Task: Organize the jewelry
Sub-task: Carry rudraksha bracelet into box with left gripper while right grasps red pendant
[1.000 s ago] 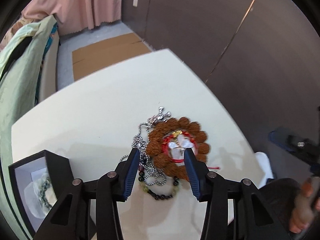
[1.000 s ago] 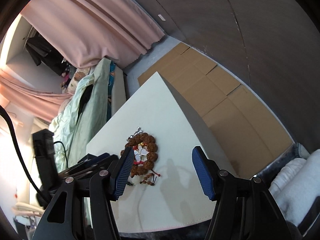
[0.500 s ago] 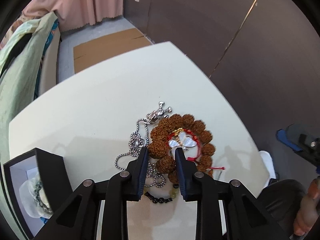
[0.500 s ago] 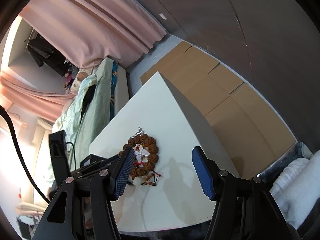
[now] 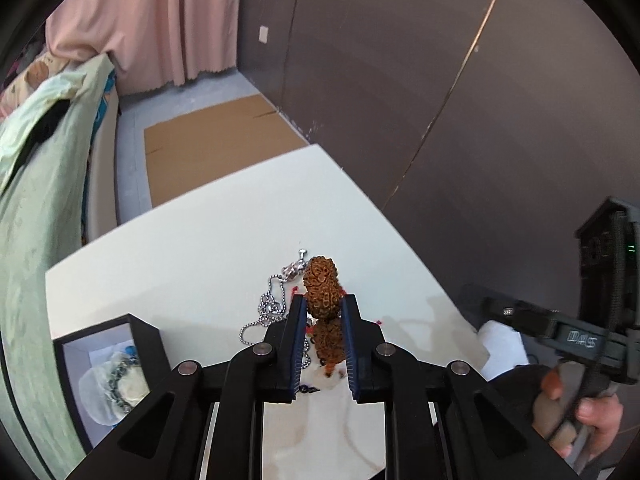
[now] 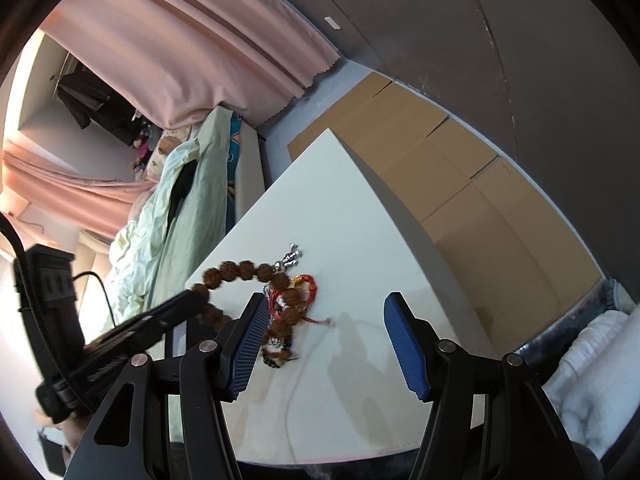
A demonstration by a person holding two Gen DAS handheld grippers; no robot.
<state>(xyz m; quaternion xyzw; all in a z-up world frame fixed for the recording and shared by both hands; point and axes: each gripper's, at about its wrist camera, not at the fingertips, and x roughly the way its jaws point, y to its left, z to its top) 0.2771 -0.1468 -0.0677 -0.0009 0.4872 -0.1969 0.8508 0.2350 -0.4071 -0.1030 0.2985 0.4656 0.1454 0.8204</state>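
Two tools are over the white tabletop (image 5: pixel 192 240), and only the left tool (image 5: pixel 323 300) has anything in it. Its blue pads are closing on a rough brown seed bead of the bracelet (image 5: pixel 320 280), which fills the gap between them. From the right wrist view, the brown seed-bead bracelet (image 6: pixel 240 270) arcs up off the tabletop from the left tool's tip (image 6: pixel 196 300), while its lower beads still lie in the pile. The right tool (image 6: pixel 326 312) hovers over the same pile with its jaws apart and nothing between them.

A red cord bracelet (image 6: pixel 306 284) with a gold charm lies tangled against the lower brown beads, and a silver ball chain (image 5: pixel 272 308) with a metal pendant (image 5: pixel 298 264) runs just beside them. A dark bead string (image 6: pixel 276 358) sits at the near end of the pile. An open black jewelry box (image 5: pixel 108 372), already holding a bracelet on a pale cushion, stands at the left of the tabletop.

The likely trouble is snagging: lifted further, the bracelet could drag the red cord or the chain along, carry them off and drop them short of the box. The grip is on one knobbly bead, so it could also roll out of the pads if the hanging loop swings.
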